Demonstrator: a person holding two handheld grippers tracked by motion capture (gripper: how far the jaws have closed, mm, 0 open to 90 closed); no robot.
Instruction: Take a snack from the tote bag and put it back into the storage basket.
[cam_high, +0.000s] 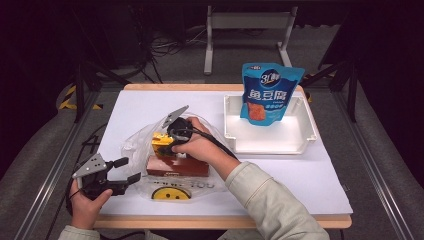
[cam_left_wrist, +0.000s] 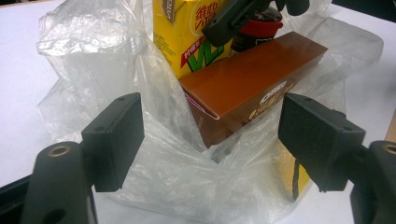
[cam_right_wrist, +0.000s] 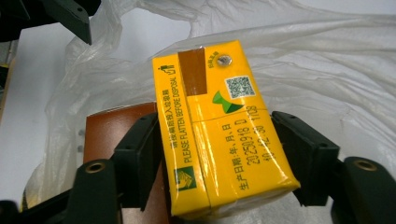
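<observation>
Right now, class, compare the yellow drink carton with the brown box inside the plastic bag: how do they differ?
The yellow drink carton is bright yellow with printed text; the brown box is plain glossy brown. The carton is short and blocky, the box long and slim. The carton sits between the jaws of the right claw; no claw is around the box. Both are rectangular packs inside the clear plastic bag.

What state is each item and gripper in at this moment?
yellow drink carton: upright in the bag, between the right gripper's pads, left pad touching.
brown box: lying flat inside the bag.
plastic bag: open, crumpled.
blue snack pouch: standing in the tray.
white tray: otherwise empty.
left gripper: open, holding nothing, at the bag's mouth.
right gripper: around the carton; grip not certain.
</observation>
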